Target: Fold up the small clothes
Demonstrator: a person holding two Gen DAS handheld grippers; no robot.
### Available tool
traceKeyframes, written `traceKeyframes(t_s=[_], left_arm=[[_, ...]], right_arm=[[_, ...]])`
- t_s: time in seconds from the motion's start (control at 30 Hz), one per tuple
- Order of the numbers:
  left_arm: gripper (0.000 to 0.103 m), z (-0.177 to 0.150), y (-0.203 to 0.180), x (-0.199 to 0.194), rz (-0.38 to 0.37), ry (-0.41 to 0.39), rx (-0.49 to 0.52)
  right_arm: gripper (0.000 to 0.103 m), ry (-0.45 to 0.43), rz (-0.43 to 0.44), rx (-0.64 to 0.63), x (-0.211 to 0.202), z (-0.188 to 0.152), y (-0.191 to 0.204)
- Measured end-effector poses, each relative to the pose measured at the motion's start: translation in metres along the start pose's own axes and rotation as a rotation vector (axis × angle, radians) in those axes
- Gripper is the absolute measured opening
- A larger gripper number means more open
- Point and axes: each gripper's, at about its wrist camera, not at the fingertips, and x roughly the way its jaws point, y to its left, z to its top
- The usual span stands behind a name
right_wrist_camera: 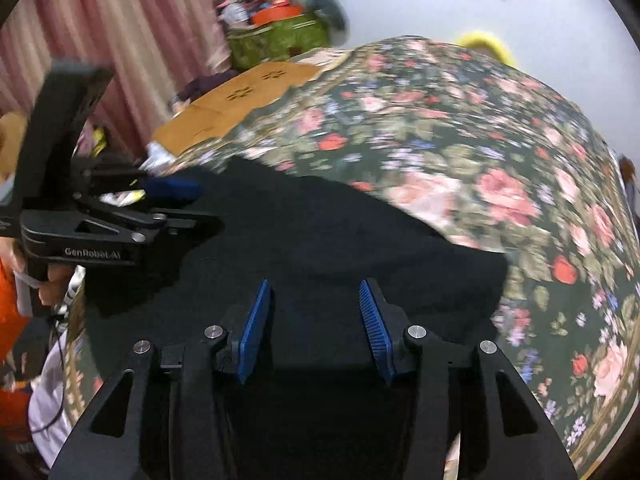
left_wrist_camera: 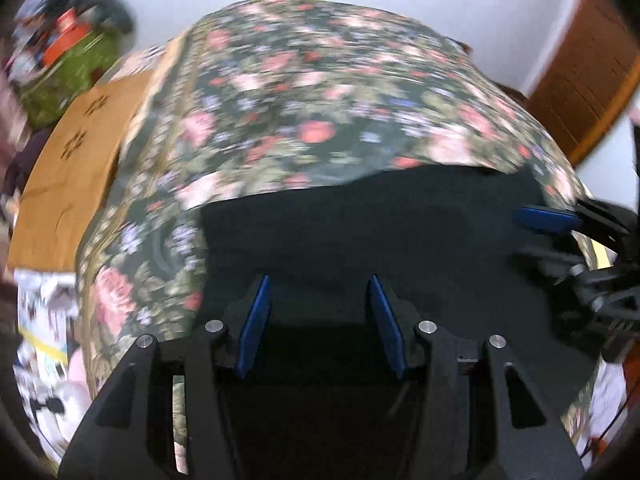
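Observation:
A black garment (left_wrist_camera: 360, 220) lies flat on a table covered by a dark floral cloth (left_wrist_camera: 320, 92). My left gripper (left_wrist_camera: 318, 282) hovers over its near part, blue pads apart and nothing pinched between them. My right gripper (right_wrist_camera: 314, 286) stands open the same way above the black garment (right_wrist_camera: 320, 220), which spreads towards the floral cloth (right_wrist_camera: 500, 140). In the left wrist view the right gripper's blue pad (left_wrist_camera: 548, 220) shows at the garment's right edge. In the right wrist view the left gripper (right_wrist_camera: 172, 190) reaches in from the left, held by a hand (right_wrist_camera: 52, 284).
A brown cardboard sheet (left_wrist_camera: 76, 160) lies at the table's far left. Beyond it stands a green box (right_wrist_camera: 276, 40) piled with orange and red items. Pink curtains (right_wrist_camera: 120, 20) hang at the back left, a wooden door (left_wrist_camera: 588, 80) stands right, and a yellow object (right_wrist_camera: 486, 42) sits behind the table.

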Motion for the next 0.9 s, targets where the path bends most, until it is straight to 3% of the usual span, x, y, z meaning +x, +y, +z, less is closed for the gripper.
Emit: traceKeyframes(t_s=[0.1,0.2,0.37,0.6,0.77,0.9], left_arm=[[0.05,-0.003,0.025,-0.001,0.052,-0.003,-0.064],[0.05,-0.007,0.038,-0.012,0.112,-0.025,-0.071],[0.05,-0.021,0.03,-0.04,0.042,-0.065,-0.068],[0.054,-0.039,-0.016,-0.04,-0.04,-0.044,0.015],[0.054,-0.051,-0.01,-0.033,0.02,-0.031,0.023],[0.054,-0.058,0.014,-0.038,0.134,-0.022,-0.023]], right_arm=[[0.043,-0.01,-0.083,0.05,-0.009,-0.007,-0.02],[0.043,-0.054,-0.07,0.075,-0.032,-0.01,-0.022],[0.045,-0.097,-0.006,0.015,-0.053,-0.011,0.01],[0.047,-0.046,0.068,-0.065,-0.034,-0.022,0.052],[0.048,-0.032,0.061,0.025,-0.029,-0.037,0.034],[0.048,-0.043,-0.007,0.1,-0.045,-0.051,0.008]])
